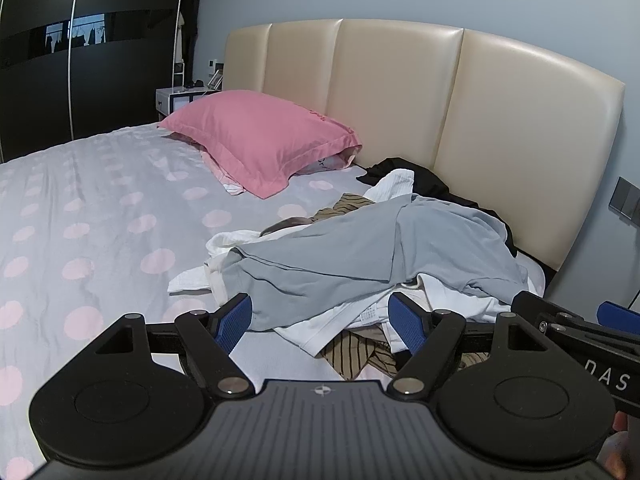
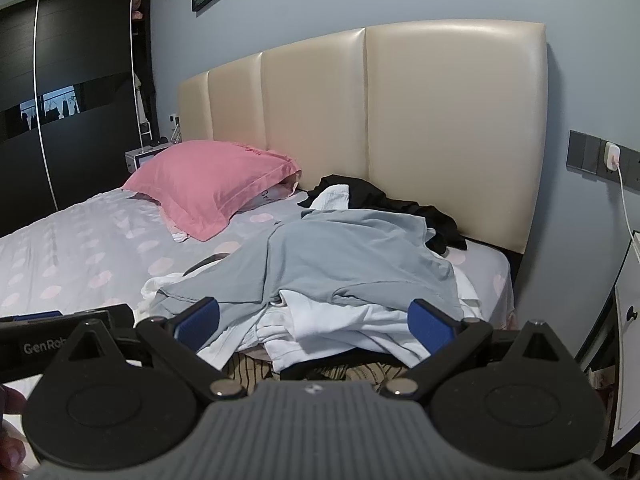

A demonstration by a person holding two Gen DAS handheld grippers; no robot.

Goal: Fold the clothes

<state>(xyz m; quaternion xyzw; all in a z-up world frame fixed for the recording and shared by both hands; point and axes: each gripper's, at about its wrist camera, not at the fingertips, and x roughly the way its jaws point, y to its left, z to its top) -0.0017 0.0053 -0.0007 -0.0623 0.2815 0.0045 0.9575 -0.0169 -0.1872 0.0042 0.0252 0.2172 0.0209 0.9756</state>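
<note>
Several garments lie in a loose heap (image 1: 360, 264) at the head end of the bed (image 1: 100, 216), near its right corner and just below the cream headboard (image 1: 500, 128). On top sprawls a pale blue-grey shirt (image 2: 344, 256), crumpled and unfolded, with a creased sleeve spread toward the bed's middle. Under it show white pieces (image 2: 340, 328), a tan striped cloth (image 1: 360, 354) at the near edge, and a black garment (image 2: 400, 204) against the headboard. A pink pillow (image 1: 260, 140) sits farther along the head end. The left gripper (image 1: 320, 322) and right gripper (image 2: 316, 318) both hover over the heap's near edge, blue pads (image 1: 234, 322) spread wide apart, holding nothing.
</note>
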